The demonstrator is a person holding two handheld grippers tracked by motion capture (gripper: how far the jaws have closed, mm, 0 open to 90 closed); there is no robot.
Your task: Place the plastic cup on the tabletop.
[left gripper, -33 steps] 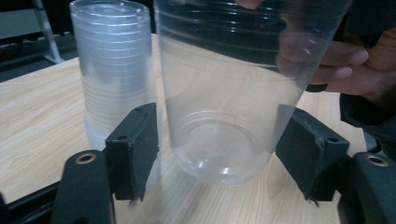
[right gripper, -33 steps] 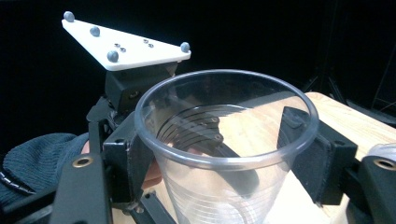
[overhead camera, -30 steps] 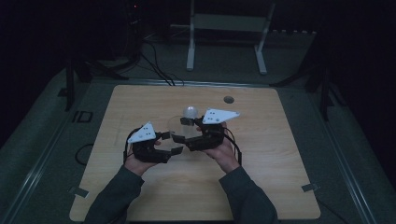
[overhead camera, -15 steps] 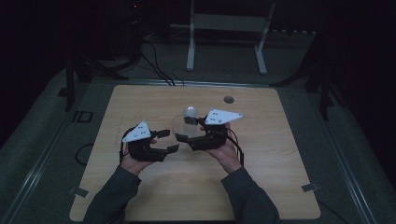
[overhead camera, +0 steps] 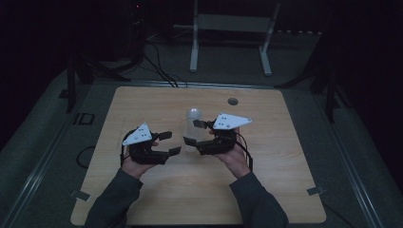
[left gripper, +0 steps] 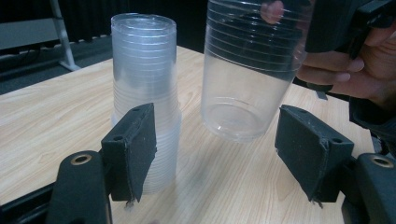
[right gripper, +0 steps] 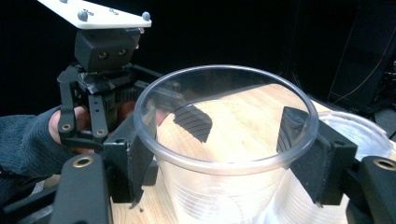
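Right gripper view shows the right gripper [right gripper: 224, 154] clamped on a single clear plastic cup [right gripper: 224, 140], one jaw pressing each side just under the rim, with the cup held mouth-up and lifted off the wooden table [overhead camera: 142, 104]. Left gripper view shows the left gripper [left gripper: 217, 149] with jaws standing wide apart and gripping nothing, the raised cup hanging ahead of them. A stack of clear plastic cups [left gripper: 145, 88] stands upside down on the table, just beside that cup.
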